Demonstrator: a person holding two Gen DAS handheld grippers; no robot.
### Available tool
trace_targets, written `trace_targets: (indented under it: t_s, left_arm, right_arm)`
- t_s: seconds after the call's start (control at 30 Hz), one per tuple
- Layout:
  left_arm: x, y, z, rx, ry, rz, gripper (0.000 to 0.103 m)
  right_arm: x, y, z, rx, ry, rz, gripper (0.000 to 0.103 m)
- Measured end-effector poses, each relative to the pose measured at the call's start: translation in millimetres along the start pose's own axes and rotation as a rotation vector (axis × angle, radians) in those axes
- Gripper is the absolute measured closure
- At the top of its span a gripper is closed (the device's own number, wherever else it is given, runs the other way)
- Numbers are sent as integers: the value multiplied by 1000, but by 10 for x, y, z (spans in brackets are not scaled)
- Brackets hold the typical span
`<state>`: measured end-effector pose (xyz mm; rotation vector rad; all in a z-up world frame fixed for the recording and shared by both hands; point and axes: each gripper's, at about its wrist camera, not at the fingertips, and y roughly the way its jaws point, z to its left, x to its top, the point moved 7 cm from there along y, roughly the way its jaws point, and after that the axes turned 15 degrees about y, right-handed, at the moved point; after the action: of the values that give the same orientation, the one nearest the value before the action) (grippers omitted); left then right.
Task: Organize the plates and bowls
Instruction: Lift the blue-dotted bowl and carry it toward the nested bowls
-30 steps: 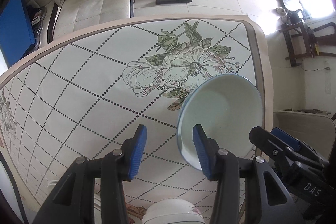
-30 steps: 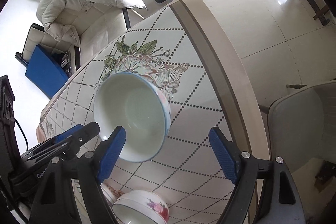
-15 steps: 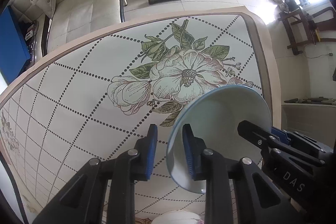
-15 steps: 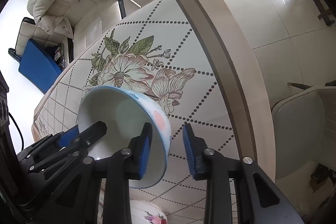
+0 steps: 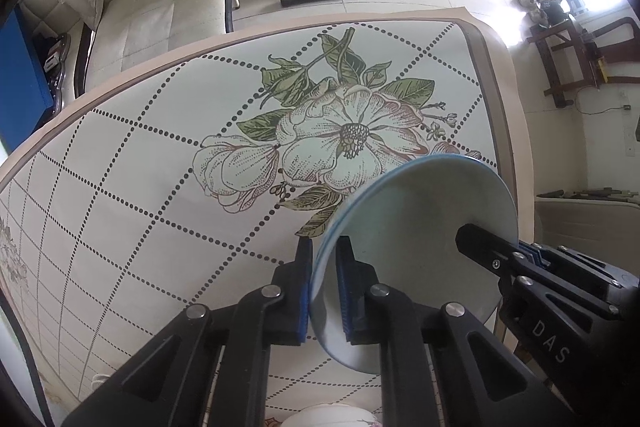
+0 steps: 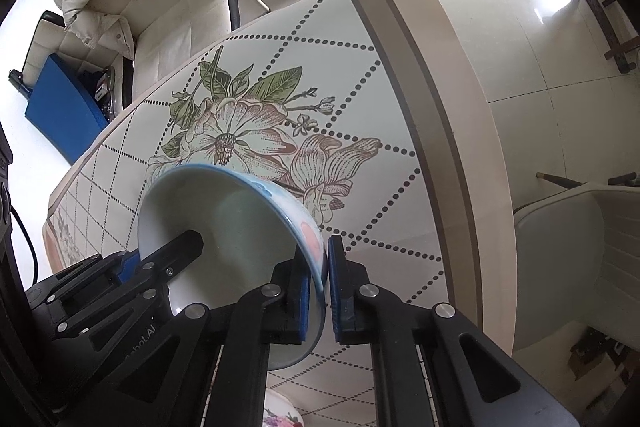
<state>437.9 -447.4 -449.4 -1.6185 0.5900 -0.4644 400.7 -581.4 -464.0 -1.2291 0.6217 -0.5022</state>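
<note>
While the bowl [image 5: 424,227] hangs tilted above the table [image 5: 120,211] near its right edge, the left gripper [image 5: 323,279] clamps its left rim and the right gripper [image 6: 320,279] clamps its right rim.

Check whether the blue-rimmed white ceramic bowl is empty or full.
Empty: the blue-rimmed white ceramic bowl shows a bare pale inside in both wrist views.

Both wrist cameras peer steeply down, close over the floral table [image 5: 168,163]; each view shares the blue-rimmed bowl [image 5: 420,227] and the opposite gripper.
</note>
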Motion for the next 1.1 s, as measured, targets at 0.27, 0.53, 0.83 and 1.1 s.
trace_targets:
  t_s: [0.27,0.53,0.83,1.1]
  left_arm:
    - [14,-186,-12,19,5,-29,93]
    - [-80,-413,-46,22,14,-55,93]
    - [-352,-806,-122,22,26,-99,93]
    - [-850,-1004,-260,19,32,-103,93]
  right_arm:
    - [-93,-26,1,26,6,9,96]
    - [-153,-205,52,40,-7,-4,96]
    - [-409,-561,59,68,-16,-27,96]
    - [-868,-849,25,65,-42,-46,96]
